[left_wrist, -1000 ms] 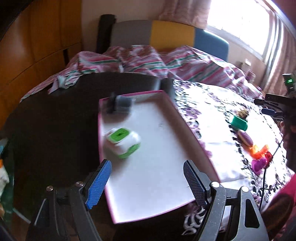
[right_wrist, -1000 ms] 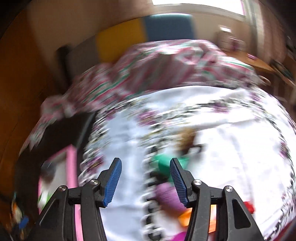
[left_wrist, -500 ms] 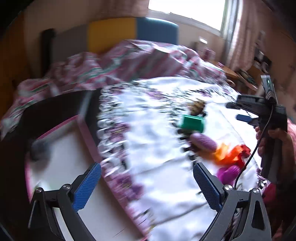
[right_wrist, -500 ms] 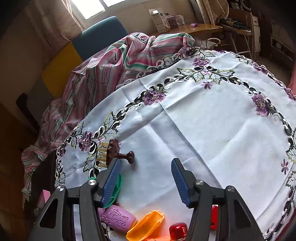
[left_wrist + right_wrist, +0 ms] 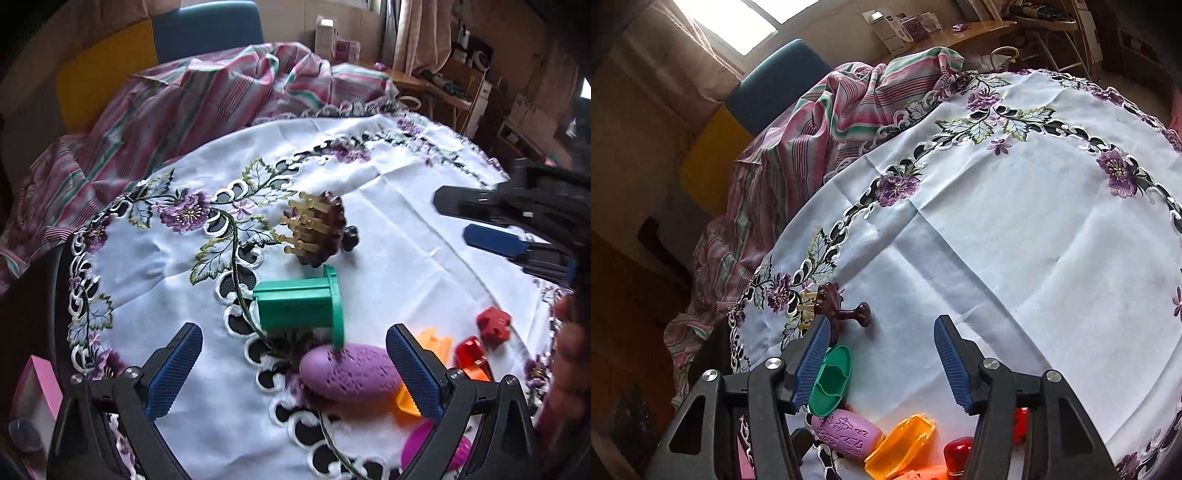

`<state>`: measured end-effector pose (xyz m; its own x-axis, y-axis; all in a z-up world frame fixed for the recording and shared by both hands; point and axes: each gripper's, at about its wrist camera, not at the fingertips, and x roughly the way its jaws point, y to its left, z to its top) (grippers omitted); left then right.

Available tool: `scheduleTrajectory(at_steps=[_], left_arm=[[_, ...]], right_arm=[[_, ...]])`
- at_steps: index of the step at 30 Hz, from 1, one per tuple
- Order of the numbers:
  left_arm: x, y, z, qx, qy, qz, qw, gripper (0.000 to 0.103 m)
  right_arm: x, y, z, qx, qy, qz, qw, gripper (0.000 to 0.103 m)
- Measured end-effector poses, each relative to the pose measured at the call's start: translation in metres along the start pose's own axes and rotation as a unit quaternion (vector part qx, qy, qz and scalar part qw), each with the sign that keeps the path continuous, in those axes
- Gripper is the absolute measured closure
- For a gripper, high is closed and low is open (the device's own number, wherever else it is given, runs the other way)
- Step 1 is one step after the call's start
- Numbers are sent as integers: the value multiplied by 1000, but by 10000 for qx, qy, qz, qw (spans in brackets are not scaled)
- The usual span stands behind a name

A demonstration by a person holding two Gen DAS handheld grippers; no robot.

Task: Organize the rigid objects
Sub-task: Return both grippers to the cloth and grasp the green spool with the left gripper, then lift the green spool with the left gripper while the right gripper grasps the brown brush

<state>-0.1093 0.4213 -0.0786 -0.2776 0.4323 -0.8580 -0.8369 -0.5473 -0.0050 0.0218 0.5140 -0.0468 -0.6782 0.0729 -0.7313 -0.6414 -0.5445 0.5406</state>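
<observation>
Pink tray [image 5: 35, 384] at table edge, far left; a grey object [image 5: 24, 435] in it. Left gripper [image 5: 291, 371] spread wide, empty, above green holder [image 5: 299, 304] and purple soap-shaped piece [image 5: 351, 373] on tablecloth [image 5: 388, 229]. Right gripper [image 5: 882, 365] partly open, empty. Only left view shows the red block [image 5: 493, 325]. Brown brush [image 5: 831, 304] visible in both.

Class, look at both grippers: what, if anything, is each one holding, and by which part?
Nothing is held. The left gripper is wide open above the purple oval piece; the right gripper has only bare tablecloth between its pads.
</observation>
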Motion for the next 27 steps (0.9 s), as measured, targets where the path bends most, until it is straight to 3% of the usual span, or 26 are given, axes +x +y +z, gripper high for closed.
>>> scheduleTrajectory(at_steps=[6,8,9,10,14,18,22,27], left_arm=[[29,15,16,-341,275,-134,9989,5],[38,18,18,-481,413,-289,9976,19],[42,18,18,-519,486,-318,9970,40],[47,19,17,-546,627,-371,9958,47],[28,16,9,-497,315,-481,9971,48],[-5,32,-4,-797,-48,-363,9962,48],[-47,45,-32,-923,-422,-188,9947,48],[-81,55,-77,-1205,-576,-184,9909,48]], right_arm=[[1,3,-2,-45,41,50,10000,43],[2,3,-2,-47,39,23,10000,43],[2,3,-2,-50,58,7,10000,42],[4,3,-2,-52,78,-12,10000,42],[5,4,-3,-140,71,-91,9998,42],[6,6,-4,-239,94,-122,9996,42],[10,12,-7,-442,189,-167,9987,43],[16,29,-15,-984,284,-298,9943,43]])
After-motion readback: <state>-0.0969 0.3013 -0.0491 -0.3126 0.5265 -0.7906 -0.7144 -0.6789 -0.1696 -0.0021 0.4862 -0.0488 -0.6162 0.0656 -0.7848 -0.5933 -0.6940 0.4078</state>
